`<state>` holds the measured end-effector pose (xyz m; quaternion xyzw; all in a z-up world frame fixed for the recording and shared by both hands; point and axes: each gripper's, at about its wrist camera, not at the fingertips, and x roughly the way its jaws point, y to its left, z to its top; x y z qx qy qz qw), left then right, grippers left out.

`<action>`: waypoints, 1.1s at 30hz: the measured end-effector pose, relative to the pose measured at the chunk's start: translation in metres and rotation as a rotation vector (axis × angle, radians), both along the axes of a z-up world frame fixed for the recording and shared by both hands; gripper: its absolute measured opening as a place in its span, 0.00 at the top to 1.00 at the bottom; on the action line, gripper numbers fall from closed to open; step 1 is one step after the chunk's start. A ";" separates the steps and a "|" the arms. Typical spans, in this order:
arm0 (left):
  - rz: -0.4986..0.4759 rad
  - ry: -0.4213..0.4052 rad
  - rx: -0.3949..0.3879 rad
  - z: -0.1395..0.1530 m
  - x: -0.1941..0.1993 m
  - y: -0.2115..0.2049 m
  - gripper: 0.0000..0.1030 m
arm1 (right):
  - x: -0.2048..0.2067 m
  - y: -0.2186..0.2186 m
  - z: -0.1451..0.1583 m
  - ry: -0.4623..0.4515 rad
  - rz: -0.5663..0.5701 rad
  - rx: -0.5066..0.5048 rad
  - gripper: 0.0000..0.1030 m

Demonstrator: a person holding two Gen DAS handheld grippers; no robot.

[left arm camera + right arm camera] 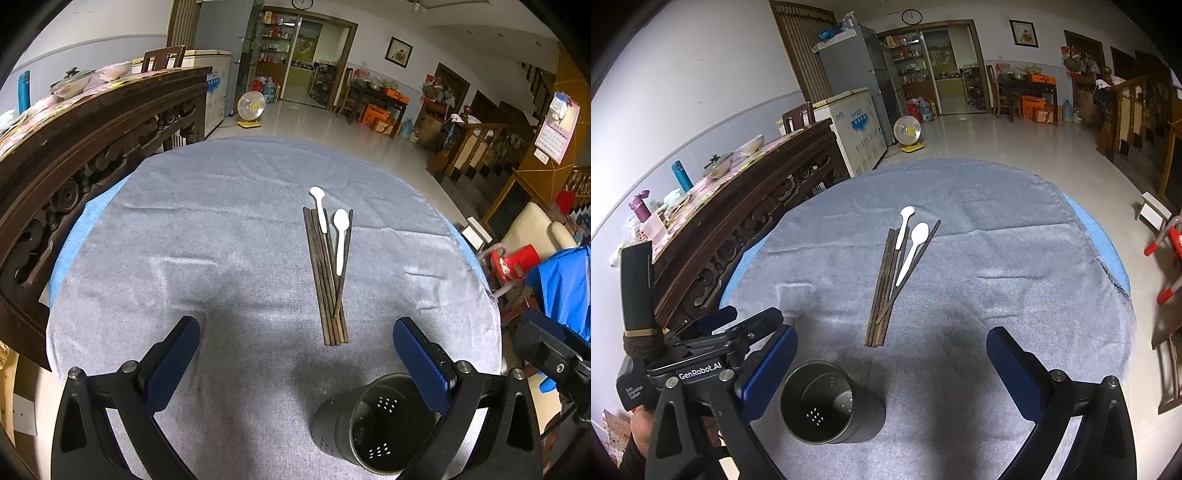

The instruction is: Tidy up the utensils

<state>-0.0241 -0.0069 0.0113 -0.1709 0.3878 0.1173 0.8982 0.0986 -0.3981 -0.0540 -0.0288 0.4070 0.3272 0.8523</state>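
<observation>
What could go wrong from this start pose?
1. The white spoons lie on top of the dark chopsticks; grabbing the bundle could flick a spoon off.
2. The chopsticks are loosely fanned, one crossing the rest, so open fingers may close on only some.
3. The black holder stands near the left gripper; a swing might tip it.

Chopsticks [882, 291] w/ spoons [911, 251] beyond holder [831, 404]
</observation>
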 end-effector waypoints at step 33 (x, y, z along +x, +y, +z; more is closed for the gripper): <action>0.003 0.225 -0.187 -0.065 0.120 0.101 0.01 | 0.307 0.151 -0.132 0.565 0.035 -0.068 0.56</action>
